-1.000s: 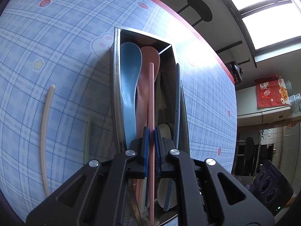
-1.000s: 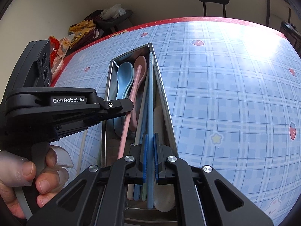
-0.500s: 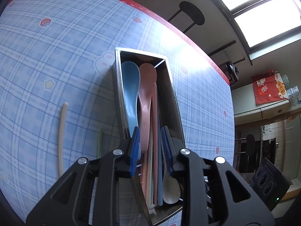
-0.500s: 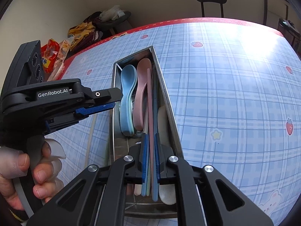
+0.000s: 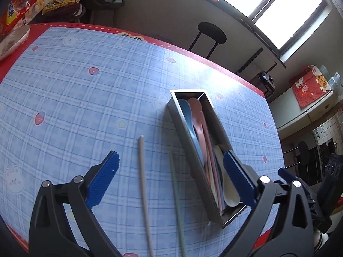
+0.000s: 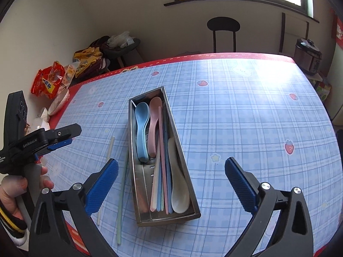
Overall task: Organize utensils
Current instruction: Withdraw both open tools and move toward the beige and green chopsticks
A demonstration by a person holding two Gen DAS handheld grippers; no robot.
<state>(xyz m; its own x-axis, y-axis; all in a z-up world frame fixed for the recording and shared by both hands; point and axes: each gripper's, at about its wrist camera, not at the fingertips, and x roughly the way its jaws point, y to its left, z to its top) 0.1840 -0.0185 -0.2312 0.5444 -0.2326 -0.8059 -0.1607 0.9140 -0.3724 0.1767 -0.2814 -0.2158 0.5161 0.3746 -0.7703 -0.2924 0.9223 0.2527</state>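
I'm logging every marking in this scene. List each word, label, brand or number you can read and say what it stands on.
"GenRobot.AI": white lettering on the black arm of the left tongs, seen from the right wrist view.
Small white print lower on that same handle: cut off, unreadable.
Red snack bag beside the table: large characters, too blurred to read.
Red hanging cloth on the wall: a round emblem with characters, unreadable.
Red border of the tablecloth: small printed characters, unreadable.

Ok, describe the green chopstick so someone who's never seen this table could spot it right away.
Find the metal tray of utensils in the middle of the blue checked tablecloth. Two thin sticks lie loose on the cloth along its left side. The green chopstick is the one nearer the tray, pale green; the cream chopstick beside it lies farther out.
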